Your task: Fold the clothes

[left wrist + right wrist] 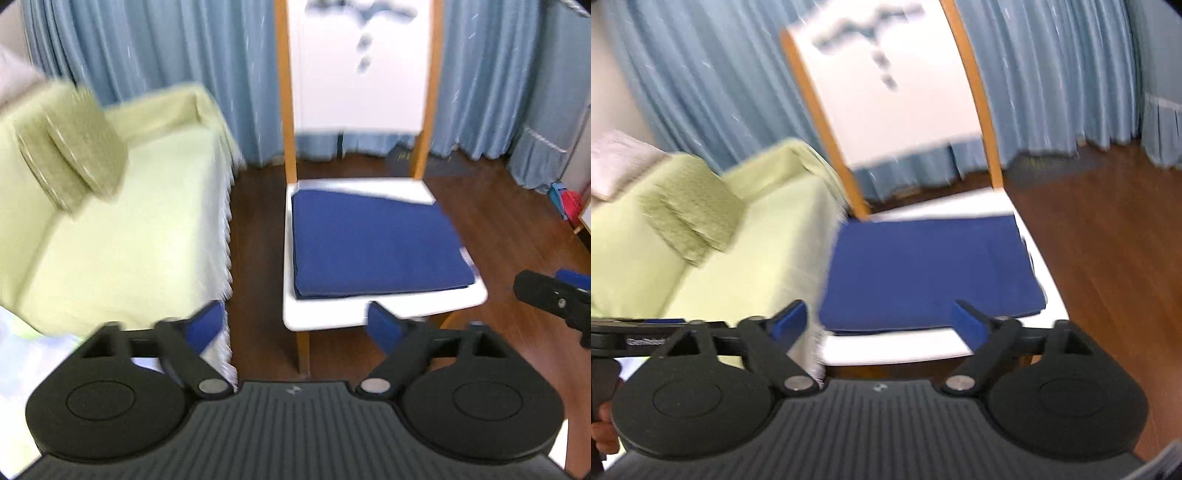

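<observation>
Two grippers, both with jaws spread wide and nothing between them, are held above and short of the white table [325,317], the landmark used here. The left gripper [295,325] faces the table's near edge; the right gripper [881,325] views it from a slightly different angle. On the table lies the folded blue garment [376,247], a flat, squared stack covering most of the top, its near edge just inside the table's near edge. Judged from this, the fold appears complete and the release step is in hand. The next move calls for another garment, though none is identifiable here. Left of the table stands a pale green sofa [122,236] bearing a green cushion [74,147]. No containers are visible.
</observation>
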